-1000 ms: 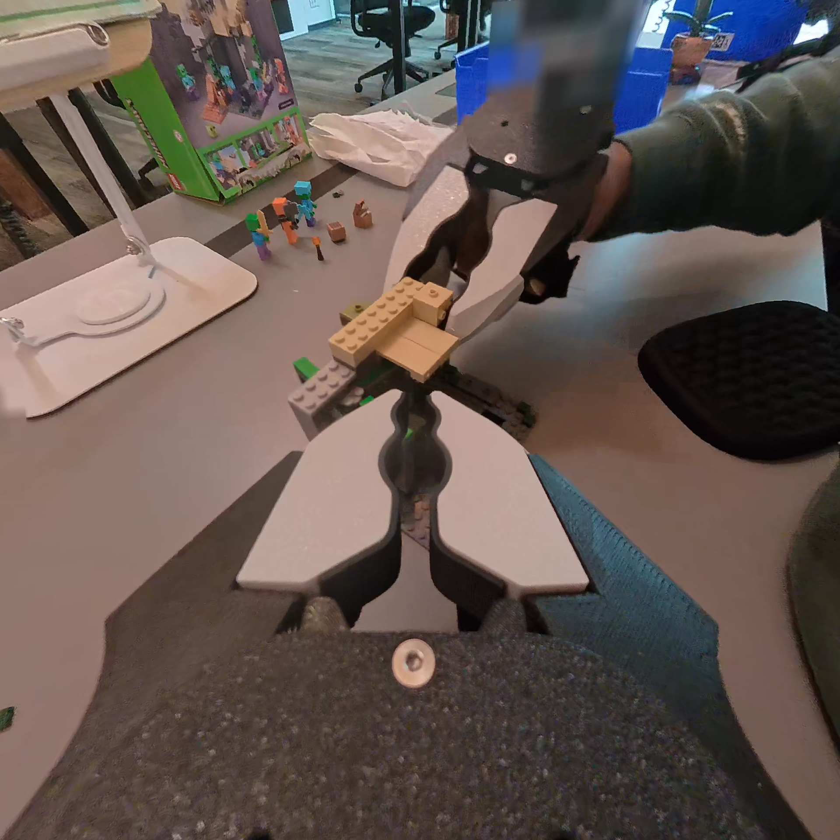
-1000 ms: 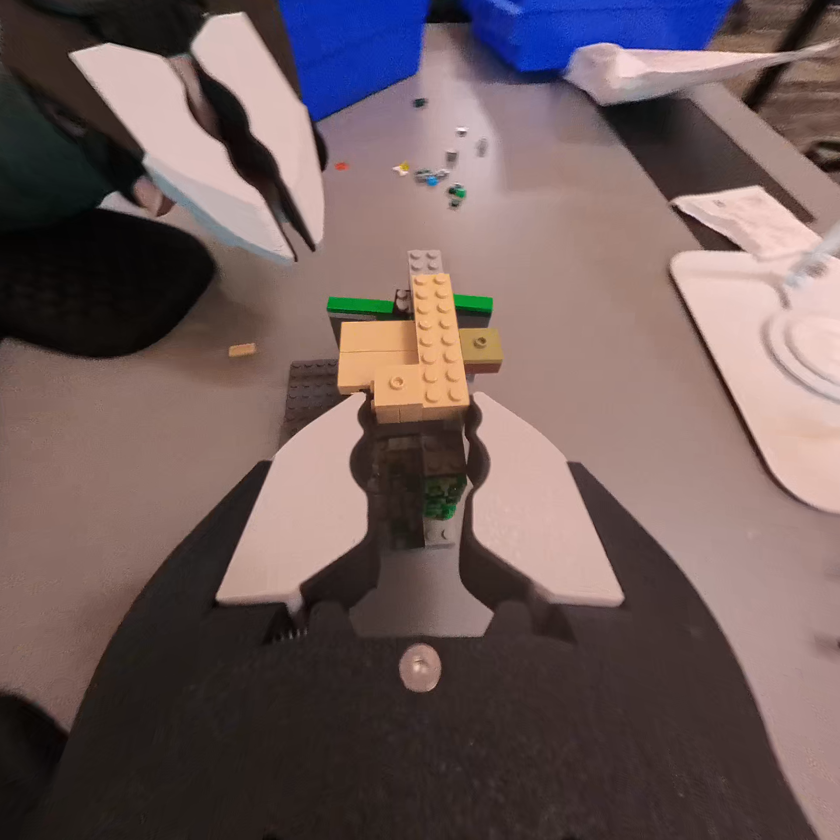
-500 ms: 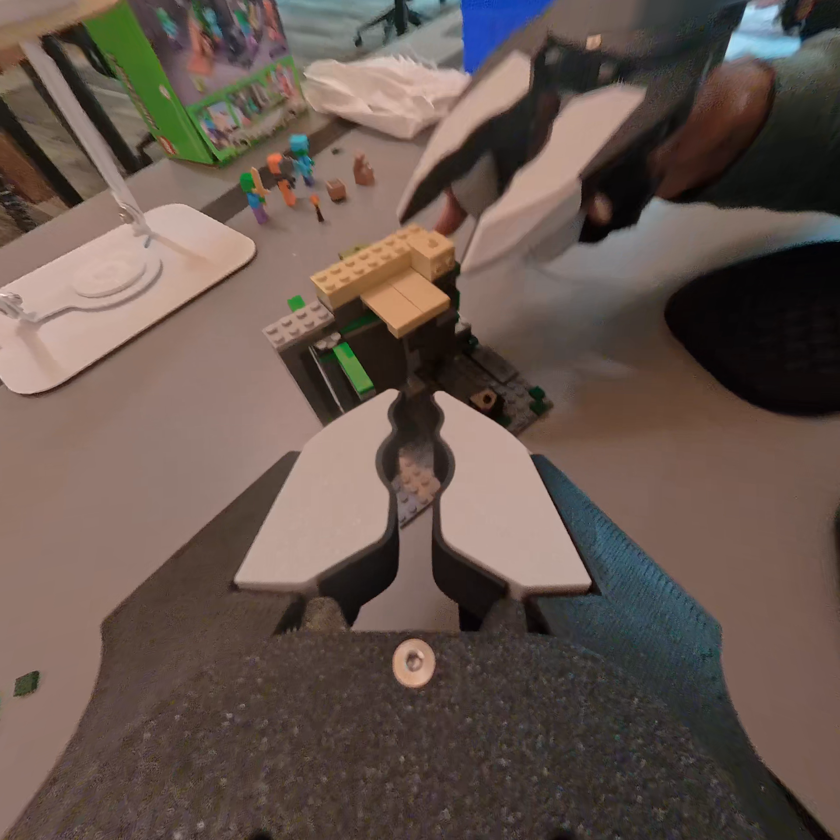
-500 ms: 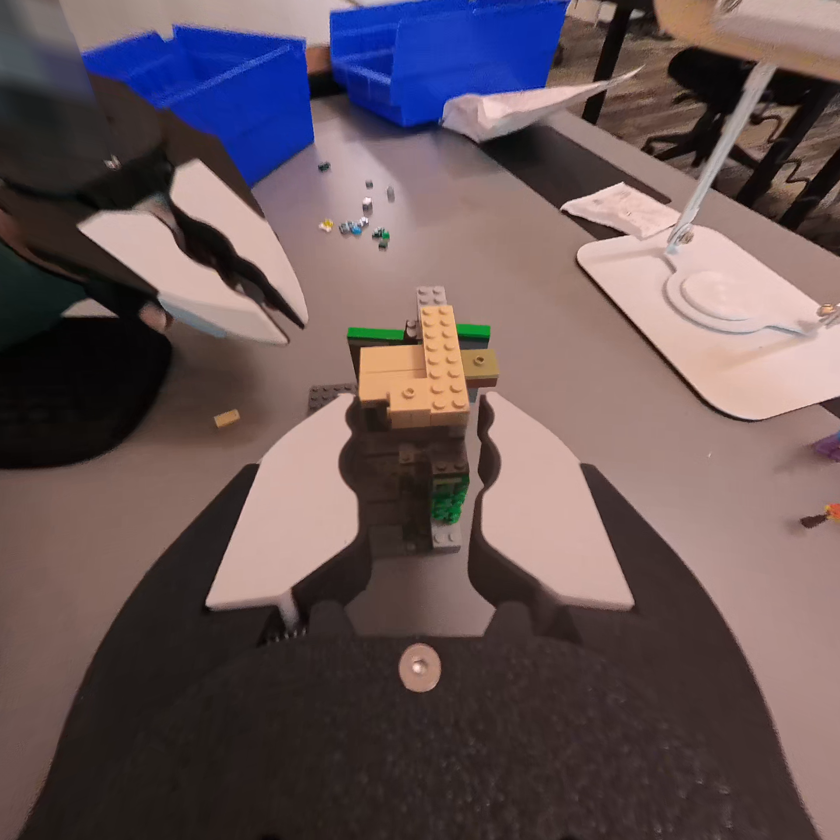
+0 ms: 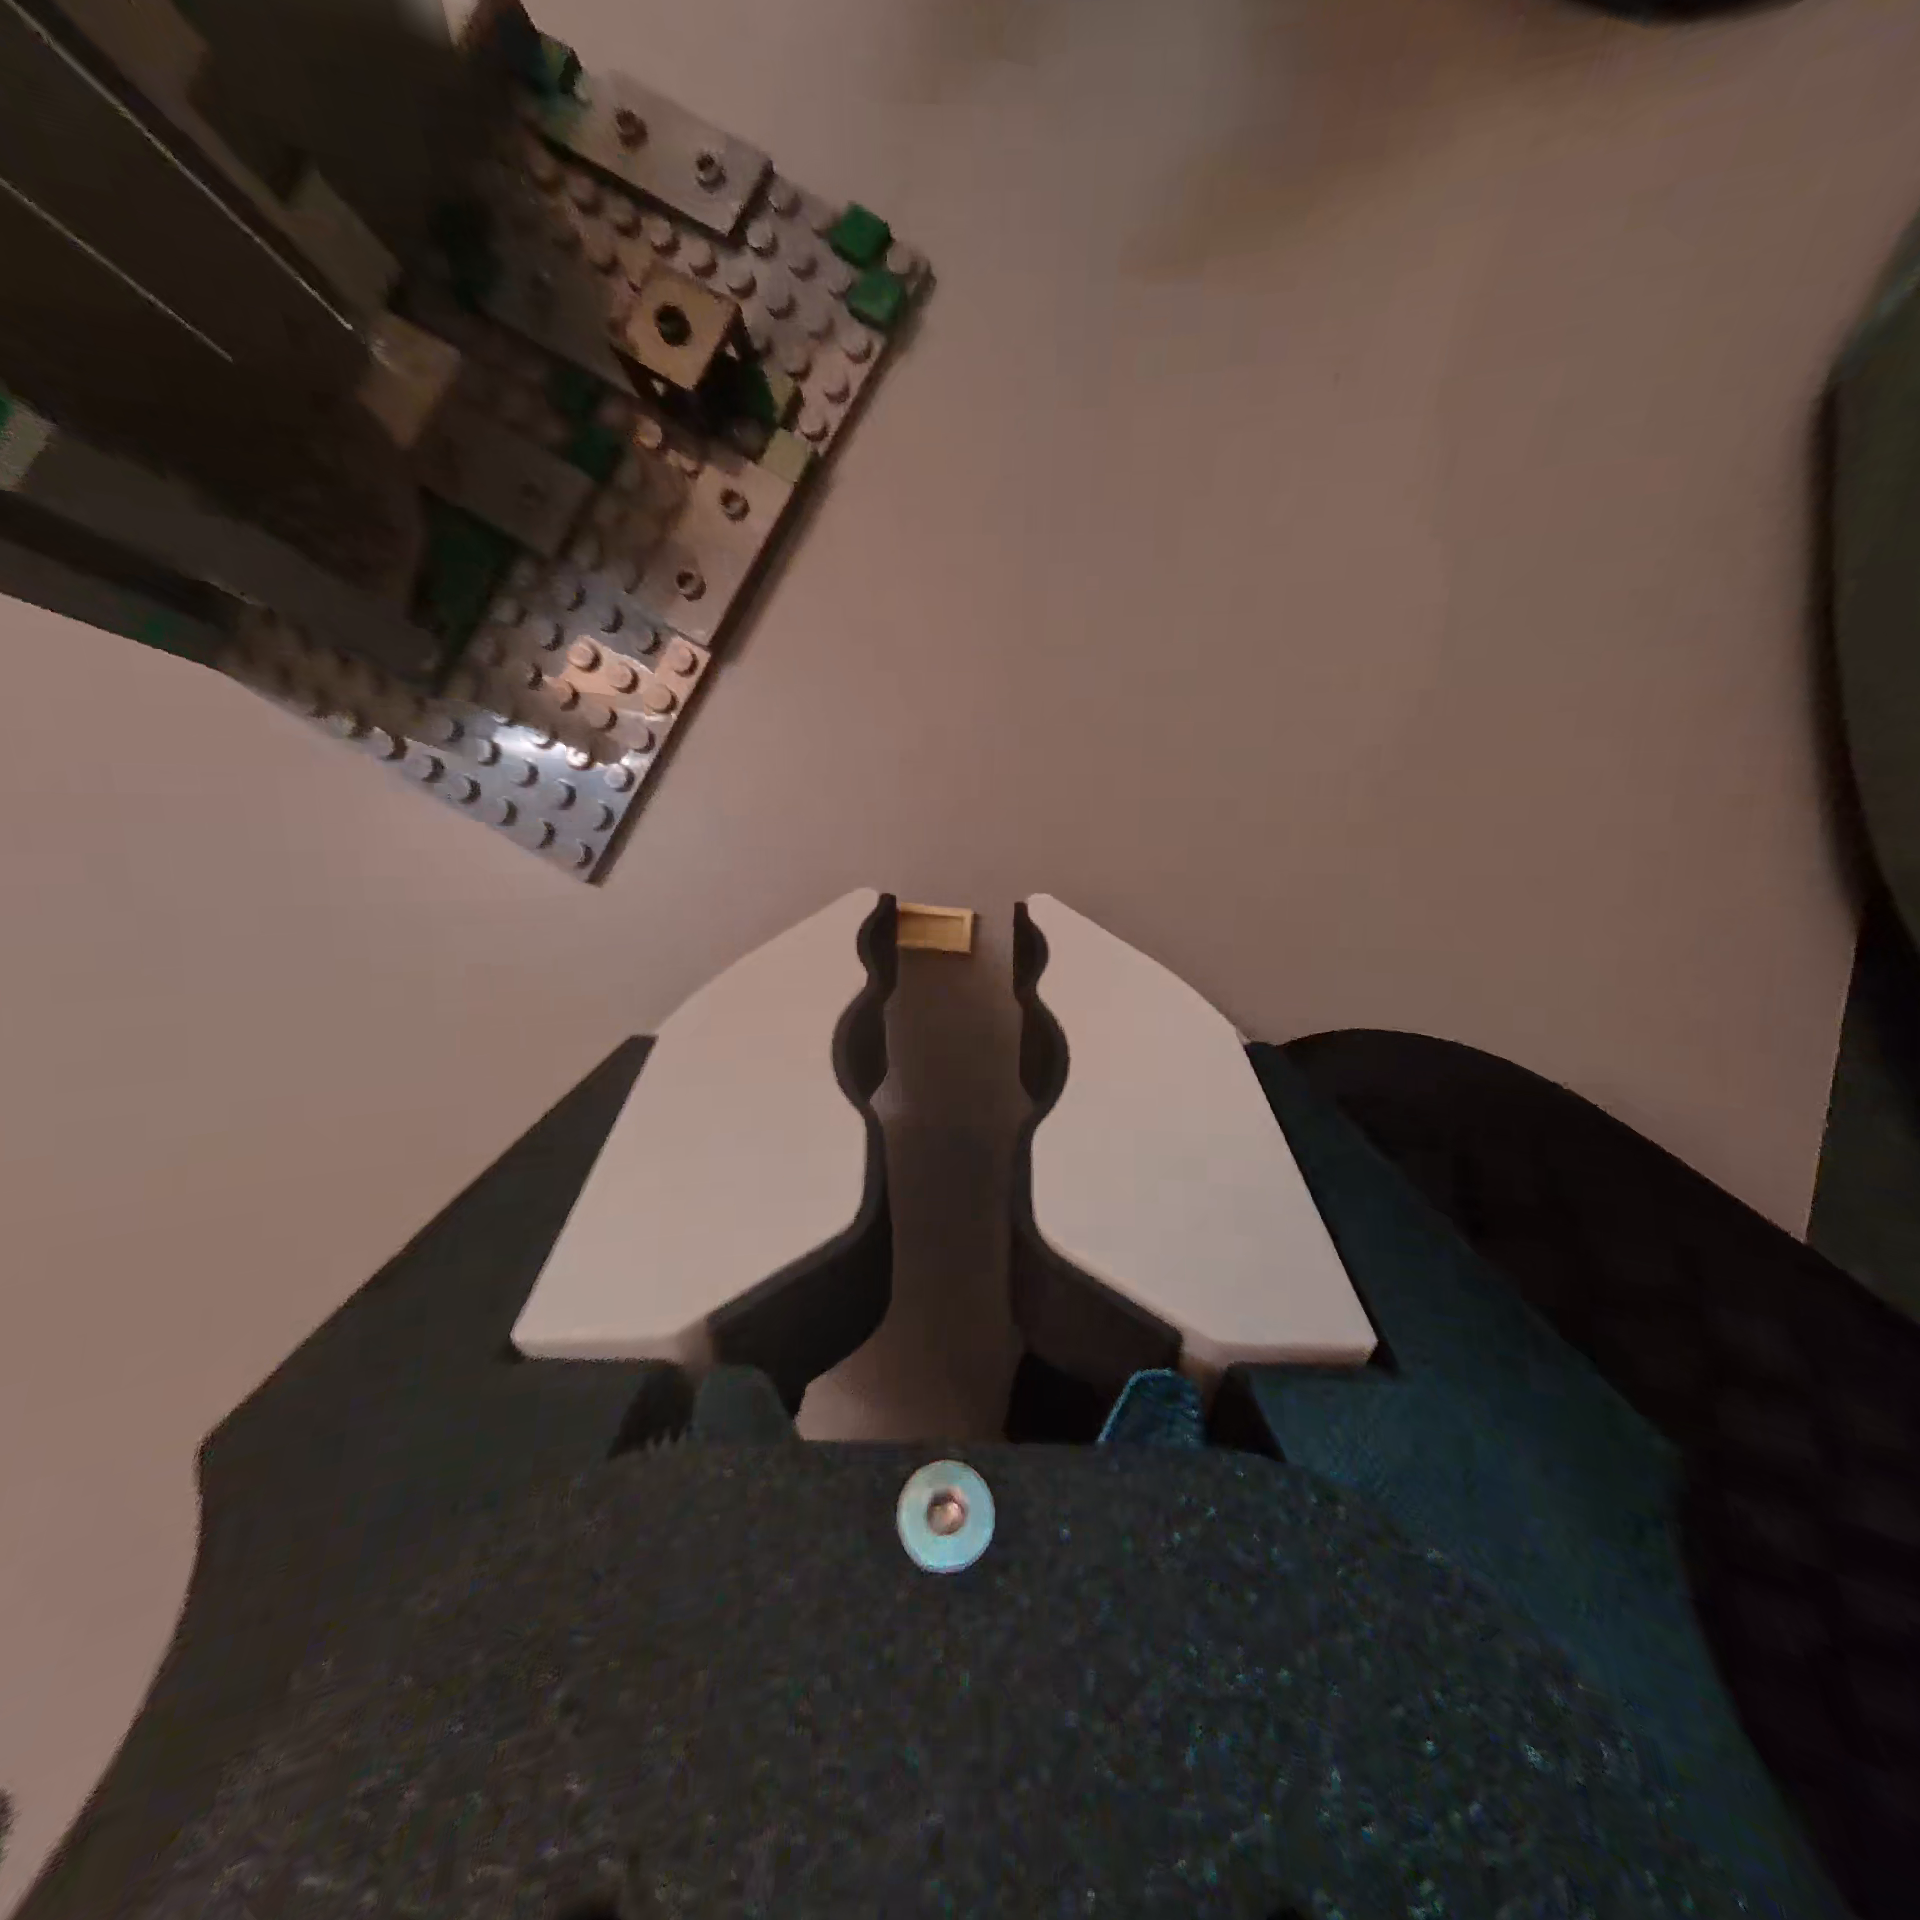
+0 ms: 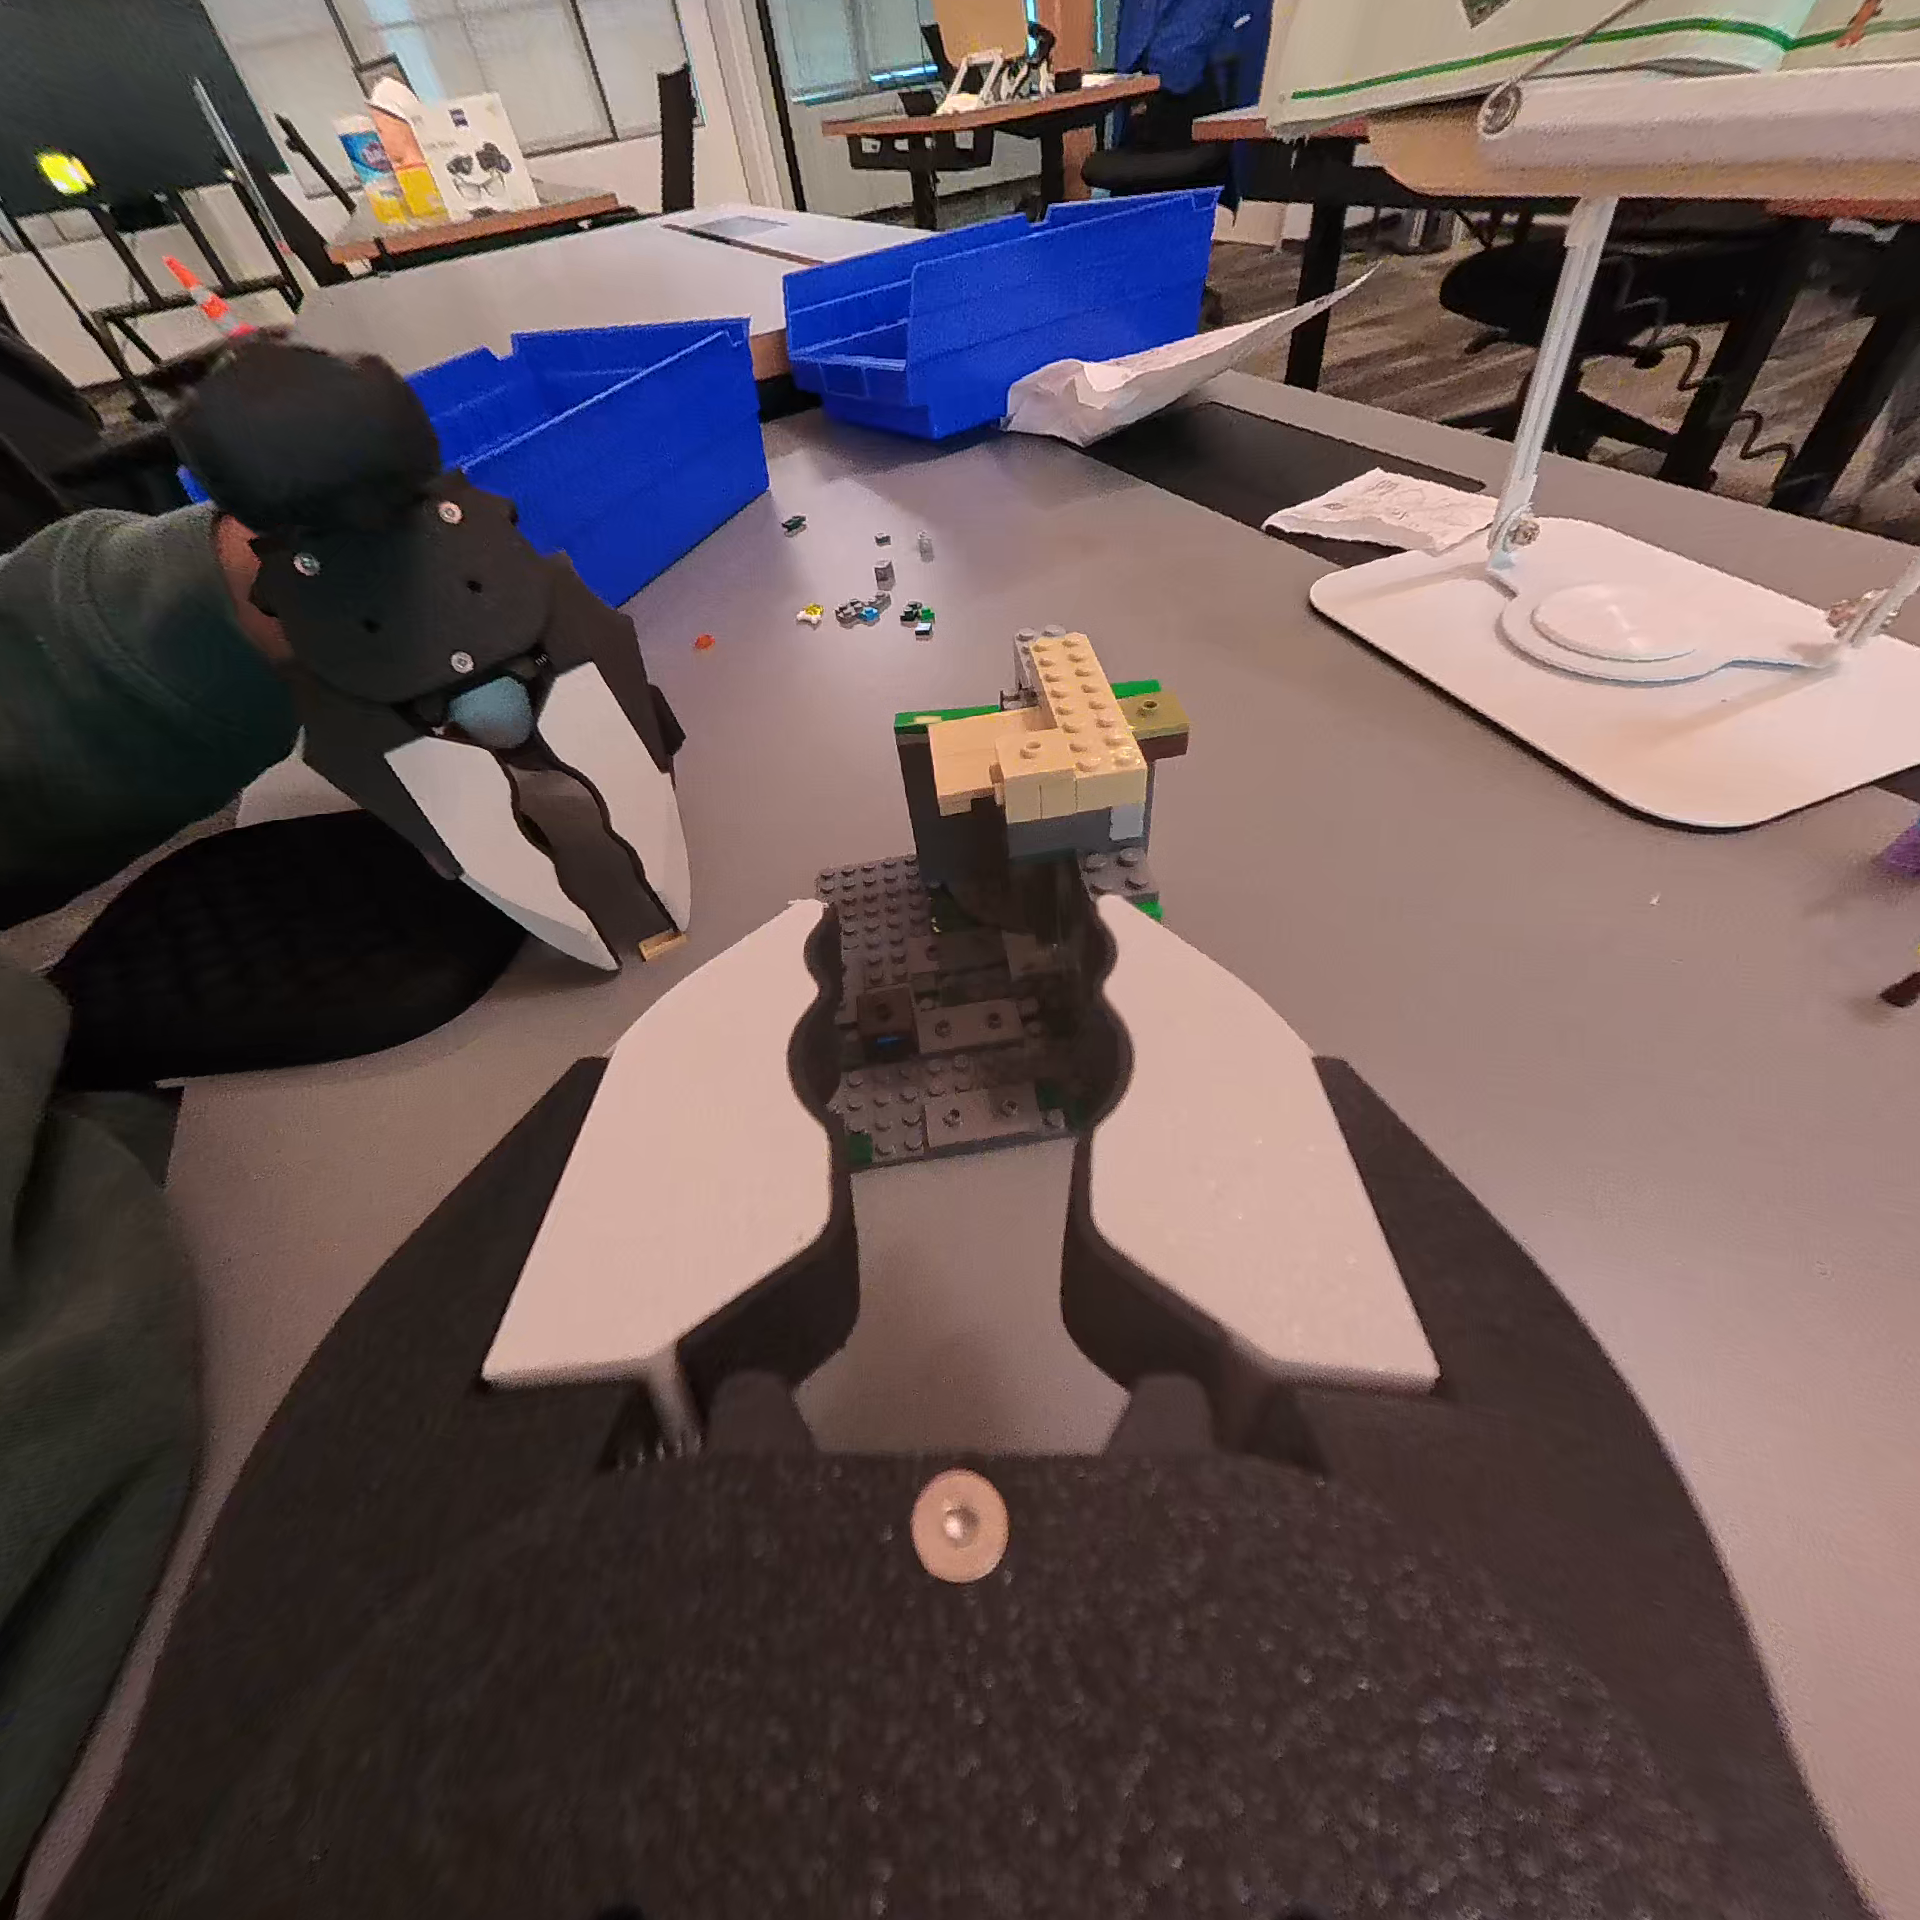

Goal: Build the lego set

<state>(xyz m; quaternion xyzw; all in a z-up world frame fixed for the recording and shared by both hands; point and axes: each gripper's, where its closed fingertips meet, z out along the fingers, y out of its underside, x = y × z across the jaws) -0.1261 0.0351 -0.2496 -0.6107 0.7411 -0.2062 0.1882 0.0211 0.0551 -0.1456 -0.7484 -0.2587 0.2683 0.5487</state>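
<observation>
The lego build (image 6: pixel 1029 831) stands on the grey worktop (image 6: pixel 1403 987) framed by the empty, parted right gripper (image 6: pixel 961 914), while the left gripper (image 5: pixel 948 914), parted around the loose tan piece (image 5: pixel 935 928), should probably close squarely and gently.

Lego build (image 5: pixel 436 395) blurred, cut off at left view's top-left edge

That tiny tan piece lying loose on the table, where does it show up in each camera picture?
Left wrist view: the tan piece lies centre, between the open left hand-held gripper tips.
Right wrist view: left of centre, at that gripper's tips.
Shared landmark: the grey studded baseplate.
</observation>
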